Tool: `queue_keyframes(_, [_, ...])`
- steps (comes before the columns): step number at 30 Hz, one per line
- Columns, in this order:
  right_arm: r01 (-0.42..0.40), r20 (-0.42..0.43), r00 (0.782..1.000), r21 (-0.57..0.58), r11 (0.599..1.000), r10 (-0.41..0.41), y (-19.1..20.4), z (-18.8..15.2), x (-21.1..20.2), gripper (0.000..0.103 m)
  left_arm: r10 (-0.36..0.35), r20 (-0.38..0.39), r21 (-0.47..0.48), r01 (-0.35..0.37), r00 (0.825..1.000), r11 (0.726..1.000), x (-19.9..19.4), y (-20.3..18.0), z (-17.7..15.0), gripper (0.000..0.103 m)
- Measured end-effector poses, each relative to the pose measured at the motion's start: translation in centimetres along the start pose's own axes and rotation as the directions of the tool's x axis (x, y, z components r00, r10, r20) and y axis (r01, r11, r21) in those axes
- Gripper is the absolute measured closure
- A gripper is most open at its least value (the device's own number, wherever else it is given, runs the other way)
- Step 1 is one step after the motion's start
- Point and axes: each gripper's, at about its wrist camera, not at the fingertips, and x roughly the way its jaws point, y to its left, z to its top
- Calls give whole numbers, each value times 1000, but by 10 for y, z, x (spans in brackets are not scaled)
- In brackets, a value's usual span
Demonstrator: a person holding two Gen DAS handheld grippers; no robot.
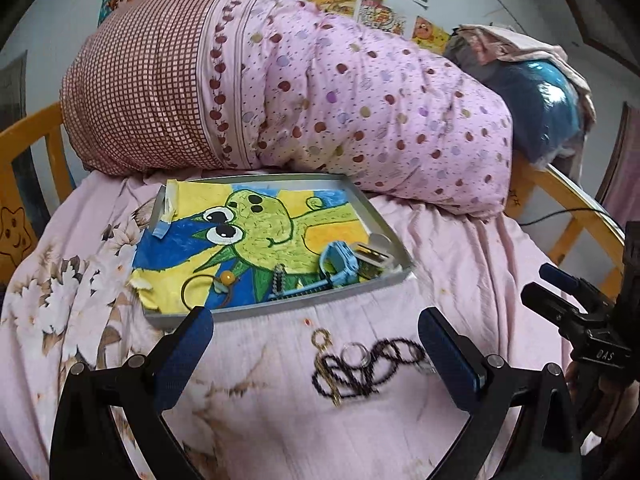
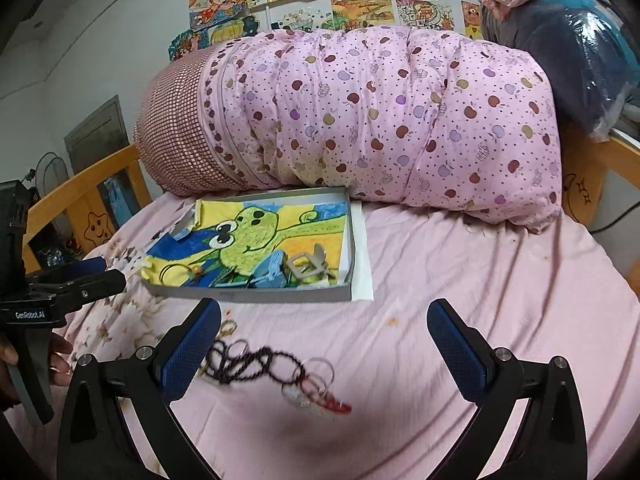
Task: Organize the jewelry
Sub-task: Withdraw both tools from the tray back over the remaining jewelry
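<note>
On the pink bedsheet (image 1: 248, 420) a small heap of loose jewelry waits: a black beaded necklace lying in tangled loops (image 1: 364, 372), a clear ring-shaped piece (image 1: 354, 354) resting on the beads, and a gold-coloured key-like pendant (image 1: 325, 364) at the heap's 9 o'clock side. In the right wrist view a red-and-white piece (image 2: 332, 402) lies at the 4 o'clock end of the same heap, but it is blurred and I cannot say what it is.

At 12 o'clock from the heap stands the shallow grey cardboard tray lined with a child's green-monster drawing (image 1: 280, 308). It holds already a light-blue plastic watch (image 1: 340, 264), a thin dark hair band with an orange bead (image 1: 212, 284) and some grey buckle-like thing (image 1: 370, 256), all in the near half of the tray.

The left gripper (image 1: 316, 346) has its blue-padded fingers spread wide with nothing between them, and the heap lies between and just ahead of them. The right gripper (image 2: 324, 332) is also wide apart and empty, and the heap is near its left finger (image 2: 192, 344).

I judge that the step in hand is collecting the remaining pieces from the sheet into the tray. The next move calls for one gripper to come down over the beads and close on a thick bundle of loops. The necklace is limp and the ring lies on it, so it may drag or drop its neighbours when lifted.
</note>
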Motion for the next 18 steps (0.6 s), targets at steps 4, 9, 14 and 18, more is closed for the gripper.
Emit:
queue_keyframes(4, [2,-13,1000,-3,1000,-2,2,-9,-16,2,-8,6,19,8,1000,1000,-16,-9,-13,0])
queue_keyframes(9, [11,-40,999,-6,1000,-11,2,-21,-33,2,-18,-19,15,18,1000,1000,-27,-16,-31,0])
queue_keyframes(14, [32,-93,995,-28,999,-35,0,-35,-39,2,1,-46,23,1,999,1000,-29,-17,-49,0])
queue_keyframes(18, [28,-152,988,-57,998,-37,1,-48,-34,2,20,-97,31,-17,995,999,-21,-13,-66,0])
